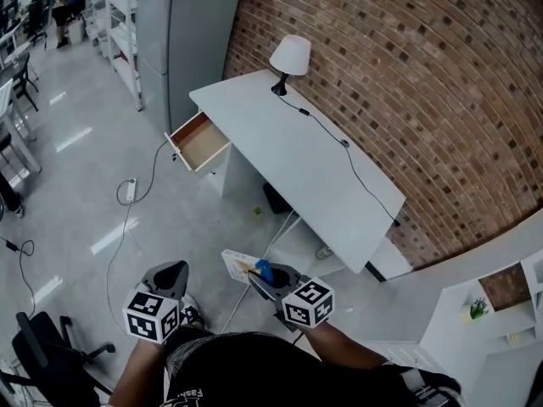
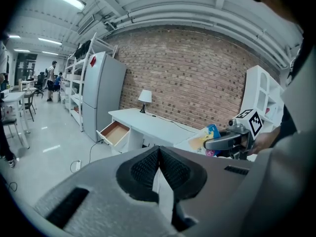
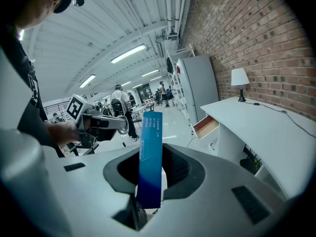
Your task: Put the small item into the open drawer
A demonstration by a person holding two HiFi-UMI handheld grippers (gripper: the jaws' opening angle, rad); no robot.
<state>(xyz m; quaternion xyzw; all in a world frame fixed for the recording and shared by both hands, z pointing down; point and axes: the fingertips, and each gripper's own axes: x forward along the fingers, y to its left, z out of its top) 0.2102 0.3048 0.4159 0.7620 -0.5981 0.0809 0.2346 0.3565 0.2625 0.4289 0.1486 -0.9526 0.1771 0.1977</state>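
A flat blue box [image 3: 150, 157] stands on edge between the pads of my right gripper [image 3: 150, 174], which is shut on it. The head view shows the same box [image 1: 242, 264] as a white, yellow and blue packet sticking out ahead of the right gripper [image 1: 267, 280]. My left gripper [image 1: 167, 275] is held beside it, its jaws closed together with nothing between them [image 2: 159, 169]. The open drawer [image 1: 202, 141] sticks out of the white desk's [image 1: 297, 155] far end, wooden inside and bare. The left gripper view catches the drawer [image 2: 114, 132] and the box [image 2: 207, 138] too.
A lamp [image 1: 288, 59] and its black cord [image 1: 339, 142] lie on the desk against the brick wall. A grey fridge [image 1: 187, 32] stands past the drawer. A power strip and cable [image 1: 130, 192] trail over the floor. A black office chair [image 1: 42, 354] is at my left.
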